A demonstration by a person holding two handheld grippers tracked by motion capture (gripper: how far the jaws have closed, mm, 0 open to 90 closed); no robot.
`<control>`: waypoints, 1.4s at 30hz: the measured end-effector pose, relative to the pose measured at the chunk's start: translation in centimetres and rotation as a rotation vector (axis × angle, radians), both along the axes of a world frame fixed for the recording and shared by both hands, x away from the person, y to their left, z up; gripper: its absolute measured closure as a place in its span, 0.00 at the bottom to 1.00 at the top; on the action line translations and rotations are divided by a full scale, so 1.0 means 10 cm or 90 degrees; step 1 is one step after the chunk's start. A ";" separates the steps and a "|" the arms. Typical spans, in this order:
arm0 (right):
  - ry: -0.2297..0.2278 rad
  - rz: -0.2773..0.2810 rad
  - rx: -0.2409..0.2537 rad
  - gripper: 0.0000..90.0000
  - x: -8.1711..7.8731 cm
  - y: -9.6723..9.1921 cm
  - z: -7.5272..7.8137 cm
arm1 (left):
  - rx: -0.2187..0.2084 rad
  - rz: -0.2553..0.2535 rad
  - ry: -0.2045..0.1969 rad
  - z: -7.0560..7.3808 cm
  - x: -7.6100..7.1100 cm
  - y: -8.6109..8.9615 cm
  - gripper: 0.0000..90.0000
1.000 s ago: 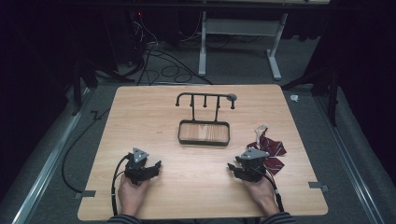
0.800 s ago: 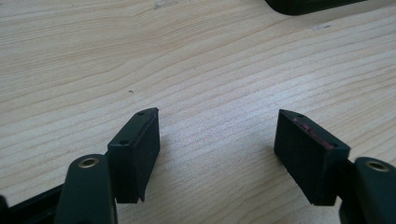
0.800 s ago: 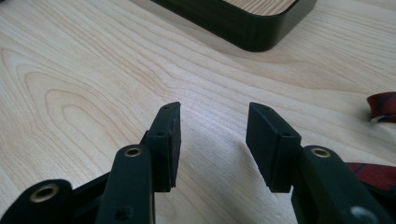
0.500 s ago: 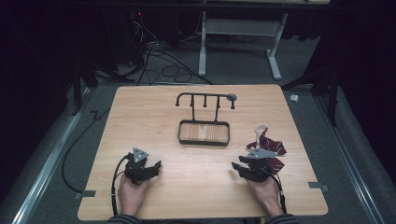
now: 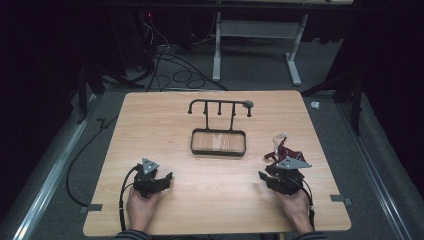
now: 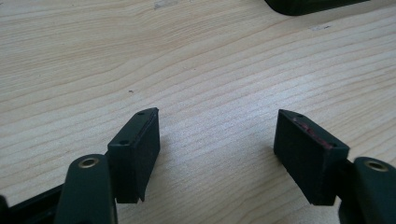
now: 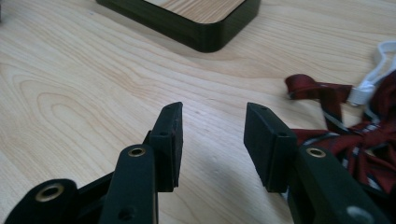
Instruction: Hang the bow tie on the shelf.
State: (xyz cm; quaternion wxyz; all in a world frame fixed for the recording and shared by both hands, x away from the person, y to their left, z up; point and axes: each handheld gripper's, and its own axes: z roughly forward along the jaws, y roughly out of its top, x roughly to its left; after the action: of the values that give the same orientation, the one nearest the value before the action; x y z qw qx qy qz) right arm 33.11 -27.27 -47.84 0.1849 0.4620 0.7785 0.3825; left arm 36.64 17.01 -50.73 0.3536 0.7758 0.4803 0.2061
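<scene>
right gripper (image 7: 212,135) has just been closing its jaws partway; they remain spread on bare wood, and it has slid toward the red striped tie (image 7: 355,140) at its 3 o'clock, likely the pickup. left gripper (image 6: 217,149) spread, idle.

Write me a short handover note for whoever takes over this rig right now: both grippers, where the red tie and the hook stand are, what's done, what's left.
Left gripper: open, nothing between its jaws, resting low over bare wood at the table's near-left.
Right gripper: open, jaws have just been closing a little with nothing between them, right beside the red striped tie, not gripping it.
Tie: lying crumpled on the table at the near-right, white strap at its far end.
Hook stand: mid-table, hooks bare.
Done: nothing picked up yet.
Left: probably grip the tie and hang it on the stand.
</scene>
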 end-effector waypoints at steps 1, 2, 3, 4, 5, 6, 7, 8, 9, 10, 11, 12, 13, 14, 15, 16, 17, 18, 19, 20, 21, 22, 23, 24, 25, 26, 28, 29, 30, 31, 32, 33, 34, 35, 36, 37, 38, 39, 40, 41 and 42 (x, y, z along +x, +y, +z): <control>0.003 -0.005 0.000 0.66 0.00 -0.01 0.00 | 0.000 0.000 0.000 0.00 0.00 0.00 0.35; 0.000 -0.009 0.000 0.66 0.00 -0.04 0.00 | 0.000 0.000 0.000 0.00 0.00 0.00 0.35; 0.002 -0.011 0.002 0.66 0.00 -0.05 0.01 | 0.000 0.000 0.000 0.00 0.00 0.00 0.36; 0.000 -0.015 0.004 0.66 0.00 -0.07 0.01 | 0.000 0.000 0.000 0.00 0.00 0.00 0.36; 0.000 -0.016 0.004 0.66 -0.01 -0.08 0.01 | 0.000 0.000 0.000 0.00 0.00 0.00 0.36; 0.001 -0.018 0.008 0.66 -0.01 -0.09 0.02 | 0.000 0.000 0.000 0.00 0.00 0.00 0.36; -0.001 -0.021 0.007 0.67 -0.02 -0.11 0.03 | 0.000 0.000 0.000 0.00 0.00 0.00 0.36; -0.001 -0.021 0.007 0.67 -0.02 -0.11 0.03 | -0.001 0.000 0.001 0.00 0.00 0.00 0.36; -0.004 -0.024 0.009 0.67 -0.02 -0.13 0.03 | -0.001 0.000 0.001 0.00 0.00 0.00 0.35; -0.004 -0.024 0.009 0.67 -0.02 -0.13 0.03 | -0.002 0.000 0.001 0.00 0.00 0.00 0.35; -0.006 -0.025 0.008 0.67 -0.01 -0.14 0.04 | -0.004 0.000 0.001 0.00 0.00 0.00 0.35; -0.006 -0.030 0.013 0.67 -0.02 -0.16 0.04 | -0.004 0.001 0.001 0.00 0.00 0.00 0.35; -0.006 -0.035 0.016 0.67 -0.02 -0.17 0.05 | -0.003 0.000 0.002 0.00 0.00 0.00 0.35; -0.008 -0.037 0.019 0.67 -0.02 -0.19 0.05 | -0.004 0.000 0.001 0.00 0.00 0.00 0.35; -0.008 -0.039 0.020 0.67 -0.02 -0.20 0.06 | -0.004 0.000 0.001 0.00 0.00 0.00 0.35; -0.009 -0.041 0.022 0.67 -0.02 -0.21 0.06 | -0.004 0.001 0.001 0.00 0.00 0.00 0.35; -0.009 -0.043 0.023 0.67 -0.01 -0.22 0.07 | -0.004 0.001 0.001 0.00 0.00 0.00 0.35; -0.009 -0.045 0.025 0.67 -0.01 -0.24 0.07 | -0.004 0.000 0.001 0.00 0.00 0.00 0.35; -0.009 -0.048 0.026 0.67 -0.01 -0.26 0.07 | -0.004 0.000 0.001 0.00 0.00 0.00 0.35; -0.009 -0.048 0.026 0.67 -0.01 -0.26 0.07 | -0.004 0.001 0.001 0.00 0.00 0.00 0.35; -0.010 -0.051 0.028 0.66 -0.01 -0.28 0.08 | -0.005 0.001 0.001 0.00 0.00 0.00 0.35; -0.012 -0.054 0.029 0.66 -0.01 -0.29 0.08 | -0.004 0.001 0.001 0.00 0.00 0.00 0.35; -0.015 -0.055 0.031 0.66 0.00 -0.31 0.08 | -0.004 0.000 0.001 0.00 0.00 0.00 0.35; -0.013 -0.060 0.034 0.66 0.00 -0.32 0.09 | -0.003 0.001 0.001 0.00 0.00 0.00 0.35; -0.016 -0.062 0.036 0.65 0.00 -0.34 0.09 | -0.003 0.000 0.002 0.00 0.00 0.00 0.35; -0.019 -0.063 0.036 0.65 0.00 -0.35 0.10 | -0.002 0.000 0.001 0.00 0.00 0.00 0.35; -0.020 -0.066 0.039 0.64 0.01 -0.37 0.11 | -0.001 0.000 0.000 0.00 0.00 0.00 0.35; -0.023 -0.068 0.040 0.63 0.02 -0.38 0.11 | 0.000 0.000 0.000 0.00 0.00 0.00 0.35; -0.025 -0.070 0.039 0.63 0.02 -0.39 0.11 | 0.000 -0.001 0.000 0.00 0.00 0.00 0.35; -0.028 -0.073 0.039 0.61 0.02 -0.40 0.12 | 0.000 0.000 0.000 0.00 0.00 0.00 0.35; -0.033 -0.076 0.040 0.60 0.03 -0.41 0.12 | 0.000 0.000 0.000 0.00 0.00 0.00 0.35; -0.043 -0.082 0.039 0.59 0.03 -0.42 0.12 | 0.000 0.000 0.000 0.00 0.00 0.00 0.35; -0.049 -0.092 0.035 0.60 0.04 -0.43 0.13 | 0.000 0.000 0.001 0.00 0.00 0.00 0.35; -0.050 -0.092 0.037 0.60 0.05 -0.43 0.13 | 0.001 -0.001 0.001 0.00 0.00 0.00 0.35; -0.046 -0.093 0.041 0.60 0.05 -0.44 0.14 | 0.001 -0.001 0.001 0.00 0.00 0.00 0.35; -0.047 -0.092 0.042 0.60 0.06 -0.44 0.15 | 0.001 -0.001 0.001 0.00 0.00 0.00 0.35; -0.047 -0.094 0.040 0.60 0.07 -0.45 0.17 | 0.001 0.000 0.000 0.00 0.00 0.00 0.35; -0.046 -0.095 0.041 0.60 0.08 -0.47 0.18 | 0.001 -0.001 0.001 0.00 0.00 0.00 0.35; -0.043 -0.097 0.043 0.60 0.09 -0.48 0.19 | 0.001 -0.001 0.001 0.00 0.00 0.00 0.35; -0.043 -0.099 0.043 0.60 0.11 -0.50 0.20 | 0.001 0.000 0.001 0.00 0.00 0.00 0.35; -0.044 -0.102 0.042 0.60 0.12 -0.51 0.21 | 0.002 -0.001 0.001 0.00 0.00 0.00 0.35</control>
State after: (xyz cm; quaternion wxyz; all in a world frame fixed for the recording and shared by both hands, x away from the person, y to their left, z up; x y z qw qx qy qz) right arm 34.32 -32.40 -45.78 0.2266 0.5151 0.7193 0.4073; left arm 36.63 16.98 -50.72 0.3524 0.7767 0.4798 0.2059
